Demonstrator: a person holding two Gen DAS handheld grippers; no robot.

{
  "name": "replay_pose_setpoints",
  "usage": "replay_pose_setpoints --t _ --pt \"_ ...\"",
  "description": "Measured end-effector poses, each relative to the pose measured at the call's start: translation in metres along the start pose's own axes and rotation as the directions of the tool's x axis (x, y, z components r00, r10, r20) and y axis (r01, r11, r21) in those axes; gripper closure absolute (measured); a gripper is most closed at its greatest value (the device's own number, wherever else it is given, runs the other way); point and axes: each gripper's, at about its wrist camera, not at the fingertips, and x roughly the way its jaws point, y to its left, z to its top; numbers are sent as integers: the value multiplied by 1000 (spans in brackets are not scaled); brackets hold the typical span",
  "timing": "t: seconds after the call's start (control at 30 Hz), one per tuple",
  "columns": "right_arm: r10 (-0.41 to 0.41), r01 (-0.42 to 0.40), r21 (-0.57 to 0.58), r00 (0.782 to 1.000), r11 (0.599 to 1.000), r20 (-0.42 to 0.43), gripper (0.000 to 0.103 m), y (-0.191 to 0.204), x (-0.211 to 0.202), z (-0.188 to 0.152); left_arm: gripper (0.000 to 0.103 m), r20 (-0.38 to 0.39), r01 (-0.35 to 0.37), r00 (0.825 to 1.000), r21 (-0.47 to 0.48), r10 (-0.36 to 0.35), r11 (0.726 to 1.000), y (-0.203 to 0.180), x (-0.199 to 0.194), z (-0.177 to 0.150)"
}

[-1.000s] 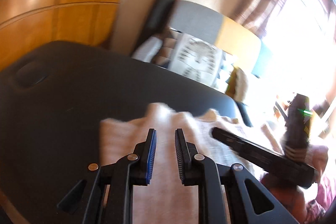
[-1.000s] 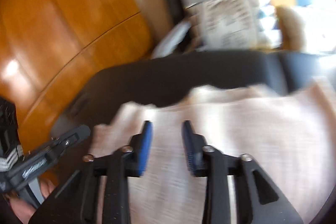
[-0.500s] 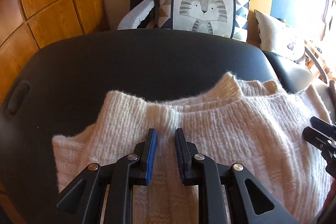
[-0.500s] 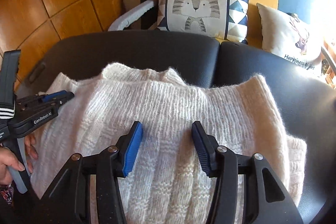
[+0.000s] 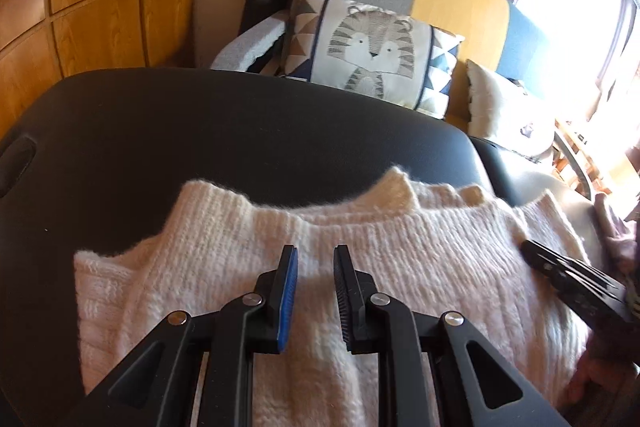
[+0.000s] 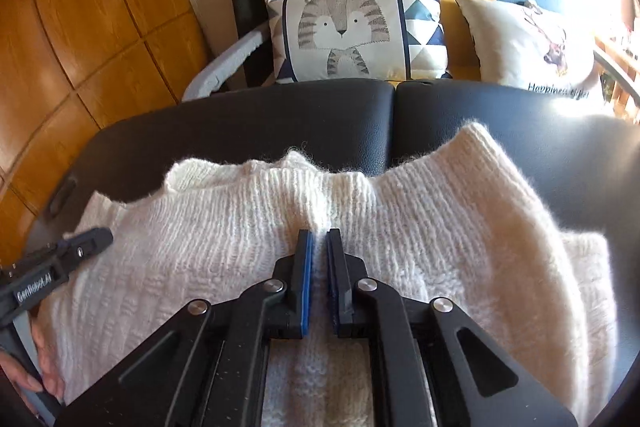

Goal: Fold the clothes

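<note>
Both tools hover over the cream sweater (image 5: 400, 267): left tool (image 5: 316, 259) slightly open, right tool (image 6: 319, 243) nearly closed, seemingly empty.

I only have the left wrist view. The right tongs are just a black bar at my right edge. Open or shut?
Observer: Nearly shut. The right tongs show only a slit, at a raised ridge in the sweater. I cannot tell if they pinch it.
Operator: How does the sweater's right side lie?
Observer: A lower layer sticks out past the top one, on the right pad.
Operator: And my left tongs?
Observer: The left tongs are over the sweater's left edge.
</note>
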Motion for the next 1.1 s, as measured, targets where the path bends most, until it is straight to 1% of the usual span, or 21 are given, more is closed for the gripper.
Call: replay_pose_setpoints --t 0.07,0.2,0.23,0.3,0.33,0.43,0.5,0.57,0.63,0.7,0.77,0.8,0.9,0.93,1.1 --pt "25 -25 36 1000 999 12 95 -6 0 -2 85 -7 -23 1000 18 23 1000 0 -4 -5" --pt "47 -49 68 999 997 26 95 -9 2 -4 84 -37 -59 998 15 60 998 2 -9 -8" --pt "47 -48 68 999 997 26 95 -9 3 -4 81 -45 -74 996 24 75 997 1 -8 -8" --pt "40 -41 64 999 997 22 95 -8 3 -4 81 -58 -101 993 39 103 994 0 -5 -3" --pt "30 -31 57 999 998 17 95 -7 4 -4 81 -63 -109 992 45 112 993 -1 -4 0" --pt "-33 33 -1 999 999 -14 95 5 7 -1 81 -77 -131 988 59 135 990 -2 -2 8" --pt "-77 74 -64 996 995 -45 95 14 10 2 81 -111 -148 981 98 159 984 -3 6 12" --pt "-77 71 -76 994 995 -78 95 12 12 6 81 -161 -136 975 116 154 984 -1 17 15" --pt "-46 42 -45 994 998 -103 95 5 13 9 81 -183 -123 973 108 142 986 3 25 18" --pt "-26 24 -26 994 999 -110 95 1 14 10 81 -206 -89 973 70 102 994 9 33 21" --pt "-26 23 -25 995 999 -100 95 1 14 7 81 -212 -55 975 21 58 998 15 37 24" --pt "-26 24 -25 995 999 -95 95 1 14 6 82 -207 -46 977 12 48 999 17 38 25" --pt "-31 29 -22 996 999 -86 95 1 13 5 100 -175 -21 984 12 23 1000 17 36 24" --pt "-29 27 -20 996 999 -86 95 1 13 5 103 -160 -16 987 16 18 1000 15 35 22" --pt "-21 20 -11 996 1000 -83 95 -1 13 6 103 -55 -29 998 50 31 998 9 23 28"
